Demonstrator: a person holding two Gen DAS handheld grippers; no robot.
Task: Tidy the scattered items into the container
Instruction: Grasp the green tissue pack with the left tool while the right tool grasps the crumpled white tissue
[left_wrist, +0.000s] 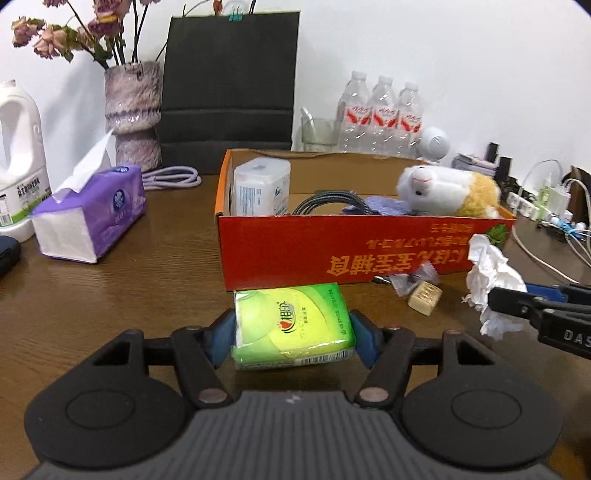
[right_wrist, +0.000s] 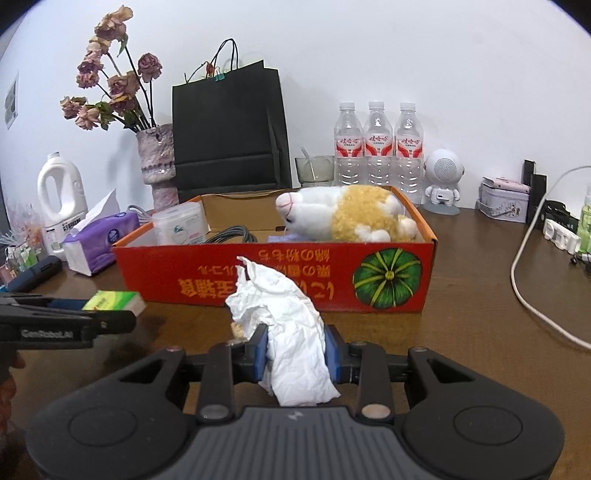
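Note:
A green tissue pack (left_wrist: 293, 325) sits between the blue pads of my left gripper (left_wrist: 293, 332), which press on both its sides just in front of the red cardboard box (left_wrist: 332, 251). My right gripper (right_wrist: 295, 354) is shut on a crumpled white tissue (right_wrist: 291, 332), held before the box's front wall (right_wrist: 258, 280). The same tissue (left_wrist: 491, 280) shows at the right of the left wrist view. Inside the box lie a plush toy (right_wrist: 347, 218), a coiled grey cable (left_wrist: 328, 203) and a white wipes tub (left_wrist: 262, 188). A small brass padlock (left_wrist: 424, 297) lies on the table by the box.
A purple tissue pack (left_wrist: 92, 214), a white jug (left_wrist: 18, 158), a vase with dried flowers (left_wrist: 133, 110) and a black paper bag (left_wrist: 229, 81) stand at the back left. Three water bottles (right_wrist: 376, 147) and a white speaker (right_wrist: 441, 181) stand behind the box. Cables and a power strip (left_wrist: 546, 214) lie at right.

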